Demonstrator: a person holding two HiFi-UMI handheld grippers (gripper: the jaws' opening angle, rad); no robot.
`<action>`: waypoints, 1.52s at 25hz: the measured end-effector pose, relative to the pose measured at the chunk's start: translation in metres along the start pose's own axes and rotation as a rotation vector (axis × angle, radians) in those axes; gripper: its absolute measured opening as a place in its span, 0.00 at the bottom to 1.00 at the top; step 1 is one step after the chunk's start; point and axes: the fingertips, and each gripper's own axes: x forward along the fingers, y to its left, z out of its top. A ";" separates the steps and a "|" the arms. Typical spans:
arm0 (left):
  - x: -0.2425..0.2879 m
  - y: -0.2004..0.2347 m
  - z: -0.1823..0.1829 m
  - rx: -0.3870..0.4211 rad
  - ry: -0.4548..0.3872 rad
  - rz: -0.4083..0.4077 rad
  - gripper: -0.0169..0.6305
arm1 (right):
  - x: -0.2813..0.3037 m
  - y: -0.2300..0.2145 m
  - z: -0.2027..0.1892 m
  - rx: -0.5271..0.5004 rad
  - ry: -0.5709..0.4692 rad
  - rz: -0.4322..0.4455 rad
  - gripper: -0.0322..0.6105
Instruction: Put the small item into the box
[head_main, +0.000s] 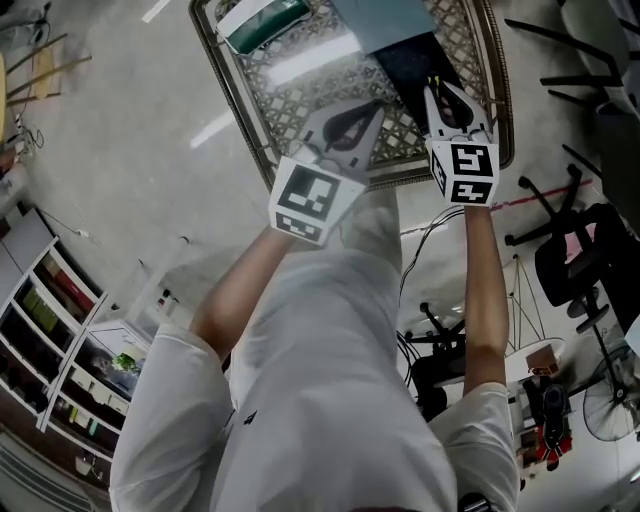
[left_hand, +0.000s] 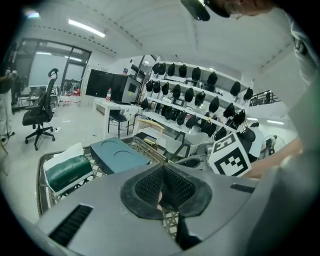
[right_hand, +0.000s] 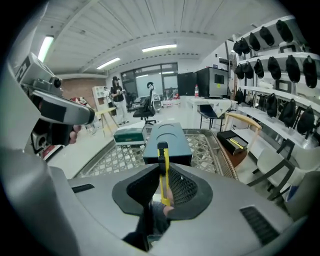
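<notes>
A slim yellow utility knife (right_hand: 162, 167) stands upright between the jaws of my right gripper (right_hand: 162, 179), which is shut on it. In the head view that gripper (head_main: 441, 92) hovers over the near right part of the lattice-topped table (head_main: 300, 90), just in front of a closed blue-grey box (head_main: 385, 20). The same box (right_hand: 167, 140) lies straight ahead of the knife. My left gripper (head_main: 348, 118) hangs beside it over the table's near edge. Its jaws (left_hand: 162, 189) are shut with nothing in them. The box (left_hand: 120, 155) lies ahead and to its left.
A green tissue box (head_main: 262, 25) lies on the table's far left, left of the blue-grey box. Right of the table, a wicker stand holds a black case (right_hand: 234, 141). Office chairs (head_main: 575, 260) and floor cables lie to the right; shelves of dark helmets (left_hand: 200, 95) line the wall.
</notes>
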 end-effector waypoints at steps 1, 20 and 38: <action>0.000 0.000 -0.001 0.001 0.002 -0.002 0.03 | 0.004 0.000 -0.004 -0.008 0.013 0.005 0.13; 0.016 -0.004 -0.021 -0.020 0.042 0.012 0.03 | 0.057 -0.004 -0.067 -0.010 0.200 0.068 0.13; 0.010 0.002 -0.025 -0.027 0.045 0.024 0.03 | 0.066 -0.004 -0.073 -0.025 0.251 0.090 0.13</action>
